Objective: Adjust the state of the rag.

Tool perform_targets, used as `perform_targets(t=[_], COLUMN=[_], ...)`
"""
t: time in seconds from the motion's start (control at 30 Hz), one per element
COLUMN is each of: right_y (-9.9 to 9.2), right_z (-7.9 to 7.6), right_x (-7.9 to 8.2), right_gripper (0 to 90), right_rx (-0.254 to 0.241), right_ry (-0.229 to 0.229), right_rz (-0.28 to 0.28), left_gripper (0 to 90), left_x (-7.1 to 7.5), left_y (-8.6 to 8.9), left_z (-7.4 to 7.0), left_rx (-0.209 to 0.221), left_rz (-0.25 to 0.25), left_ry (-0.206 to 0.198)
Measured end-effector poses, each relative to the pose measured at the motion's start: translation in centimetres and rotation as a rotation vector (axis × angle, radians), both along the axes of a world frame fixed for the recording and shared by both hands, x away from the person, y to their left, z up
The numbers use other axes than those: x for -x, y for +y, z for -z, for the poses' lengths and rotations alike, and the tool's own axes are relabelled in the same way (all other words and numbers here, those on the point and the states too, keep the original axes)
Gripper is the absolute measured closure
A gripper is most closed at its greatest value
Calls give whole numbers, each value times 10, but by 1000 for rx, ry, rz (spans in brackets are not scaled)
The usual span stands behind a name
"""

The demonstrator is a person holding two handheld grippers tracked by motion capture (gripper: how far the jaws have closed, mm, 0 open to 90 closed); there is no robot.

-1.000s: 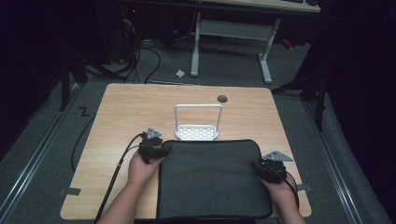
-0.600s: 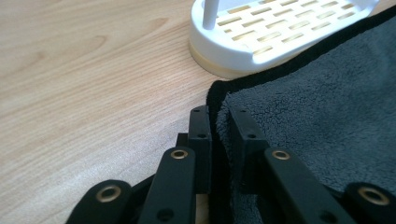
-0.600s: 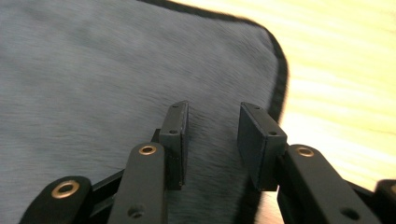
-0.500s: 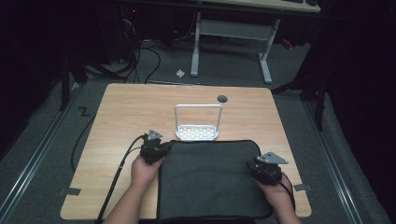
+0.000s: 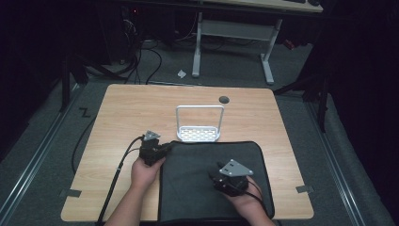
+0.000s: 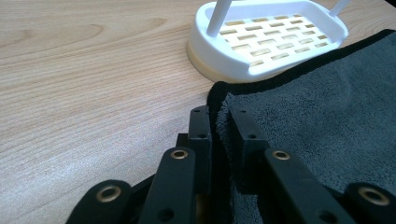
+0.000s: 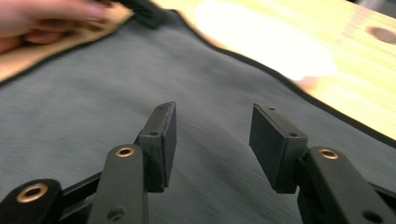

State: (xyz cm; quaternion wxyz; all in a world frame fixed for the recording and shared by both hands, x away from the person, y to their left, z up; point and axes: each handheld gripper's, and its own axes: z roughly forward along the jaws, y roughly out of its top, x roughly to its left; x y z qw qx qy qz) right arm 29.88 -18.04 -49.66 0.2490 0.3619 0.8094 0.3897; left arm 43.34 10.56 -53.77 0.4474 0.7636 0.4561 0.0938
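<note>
A dark grey towel (image 5: 197, 188) lies flat on the near part of the wooden table (image 5: 122, 117). My left gripper (image 5: 165, 147) is at its far left corner. In the left gripper view the jaws (image 6: 219, 119) have just been closing and now pinch the towel's black hem (image 6: 327, 107). My right gripper (image 5: 211, 173) hovers over the towel's right half. Its jaws (image 7: 212, 135) have just been opening and stand apart with nothing between them above the cloth (image 7: 93, 93). The hand (image 7: 46, 18) holding the left gripper shows at the top left of the right gripper view.
A white slotted rack (image 5: 199, 134) with a tall hoop handle stands just beyond the towel's far edge, close to my left gripper (image 6: 266, 46). A round cable hole (image 5: 224, 99) sits near the table's far edge. A desk frame (image 5: 235, 33) stands on the floor behind.
My right gripper has moved left from the towel's right edge to over its right half, and its jaws have widened. My left gripper stays at the far left corner.
</note>
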Motion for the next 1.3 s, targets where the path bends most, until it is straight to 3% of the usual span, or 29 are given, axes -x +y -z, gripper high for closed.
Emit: perform_targets(t=[0.1, 0.13, 0.3, 0.77, 0.93, 1.1, 1.2, 1.3], right_y=[34, 34, 73, 134, 146, 148, 144, 139], right_z=[3, 3, 9, 27, 33, 38, 36, 35], right_x=[3, 3, 6, 12, 17, 19, 18, 19], right_gripper=[499, 499, 491, 475, 446, 450, 522, 661], right_rx=[18, 18, 29, 46, 39, 71, 77, 92], right_ry=[18, 18, 45, 118, 164, 156, 160, 146], right_rz=[-66, -66, -147, -275, -311, -315, -304, -303], left_gripper=[796, 796, 791, 788, 788, 787, 787, 787], left_x=[0, 0, 0, -1, -1, -1, -1, -1], left_y=[0, 1, 1, 2, 2, 1, 2, 2], left_z=[0, 0, 0, 1, 1, 1, 1, 1], left_rx=[9, 11, 11, 19, 18, 15, 16, 16], left_rz=[-1, 0, 1, 0, -2, -2, -2, -3], left_ry=[2, 4, 7, 14, 19, 19, 21, 23])
